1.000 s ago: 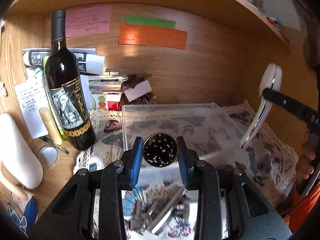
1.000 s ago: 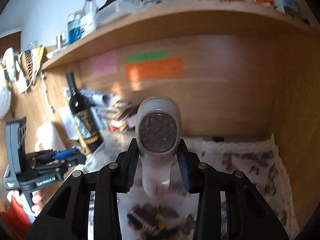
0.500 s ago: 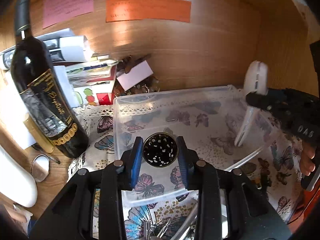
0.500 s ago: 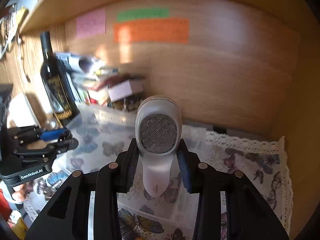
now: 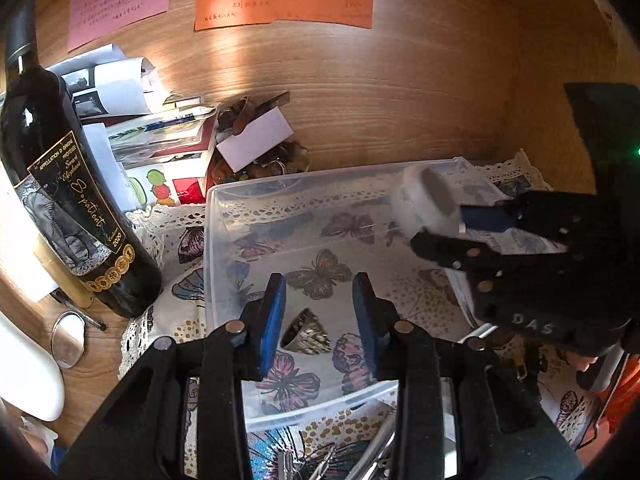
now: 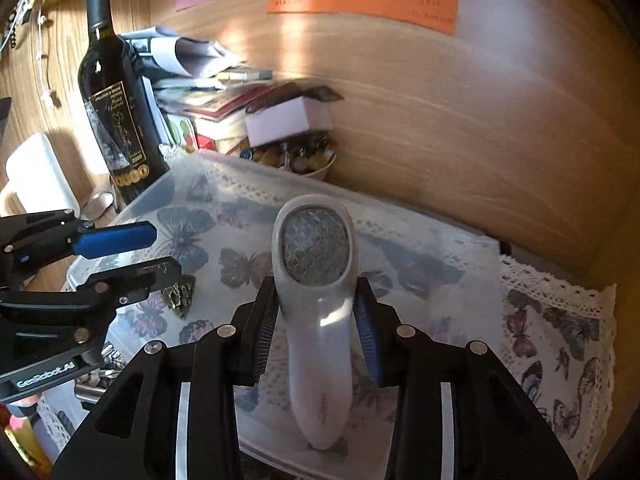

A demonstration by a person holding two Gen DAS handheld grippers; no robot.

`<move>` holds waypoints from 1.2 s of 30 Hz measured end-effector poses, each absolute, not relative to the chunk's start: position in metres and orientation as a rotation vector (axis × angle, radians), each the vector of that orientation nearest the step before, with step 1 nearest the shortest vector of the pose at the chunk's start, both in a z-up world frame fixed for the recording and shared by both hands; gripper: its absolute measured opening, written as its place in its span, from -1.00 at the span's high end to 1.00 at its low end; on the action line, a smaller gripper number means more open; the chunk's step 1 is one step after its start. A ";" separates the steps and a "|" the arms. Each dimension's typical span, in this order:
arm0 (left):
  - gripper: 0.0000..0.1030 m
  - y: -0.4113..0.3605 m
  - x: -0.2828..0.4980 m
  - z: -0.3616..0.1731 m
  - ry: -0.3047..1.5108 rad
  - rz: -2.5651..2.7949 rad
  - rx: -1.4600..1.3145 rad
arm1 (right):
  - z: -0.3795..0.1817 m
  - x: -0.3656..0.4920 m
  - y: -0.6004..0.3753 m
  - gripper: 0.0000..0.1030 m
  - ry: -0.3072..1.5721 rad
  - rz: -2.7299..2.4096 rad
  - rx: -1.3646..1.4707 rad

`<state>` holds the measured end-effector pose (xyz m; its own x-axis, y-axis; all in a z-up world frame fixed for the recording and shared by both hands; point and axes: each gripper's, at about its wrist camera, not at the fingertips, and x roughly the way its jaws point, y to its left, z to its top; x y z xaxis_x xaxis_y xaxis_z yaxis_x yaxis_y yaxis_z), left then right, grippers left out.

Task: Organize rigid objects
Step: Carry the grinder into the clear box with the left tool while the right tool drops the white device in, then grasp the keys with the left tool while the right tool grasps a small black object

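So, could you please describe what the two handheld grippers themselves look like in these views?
Both are black plastic, angular frames with cut-out openings and round silver screw heads. Each finger carries a flat blue pad. The left gripper bears white "GenRobot.AI" lettering on its side, seen from the right wrist view; the right gripper shows pale "DAS" lettering and a small green light on its body. No cables visible.

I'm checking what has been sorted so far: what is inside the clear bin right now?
One small round metal piece lies tilted on the bin floor, between the open left fingers. The right gripper holds a lint shaver over the bin. It hides part of the floor.
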<state>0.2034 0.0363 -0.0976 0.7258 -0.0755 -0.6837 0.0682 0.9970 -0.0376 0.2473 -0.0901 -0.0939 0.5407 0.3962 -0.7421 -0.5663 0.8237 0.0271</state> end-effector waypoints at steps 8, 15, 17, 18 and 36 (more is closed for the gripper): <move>-0.15 0.037 0.179 -0.072 0.673 -0.064 -0.007 | -0.067 0.228 -0.108 0.17 0.756 0.589 -0.169; -0.60 0.037 0.146 -0.052 0.603 -0.021 0.020 | -0.039 0.186 -0.134 -0.31 0.621 0.544 -0.152; -0.67 0.039 0.137 -0.051 0.601 -0.018 0.018 | -0.037 0.176 -0.140 -0.40 0.603 0.529 -0.150; -0.69 0.041 0.133 -0.052 0.610 -0.012 0.016 | -0.037 0.170 -0.143 -0.49 0.597 0.522 -0.150; -0.22 0.072 0.082 -0.121 0.785 0.066 0.039 | -0.093 0.136 -0.184 -0.59 0.755 0.419 -0.085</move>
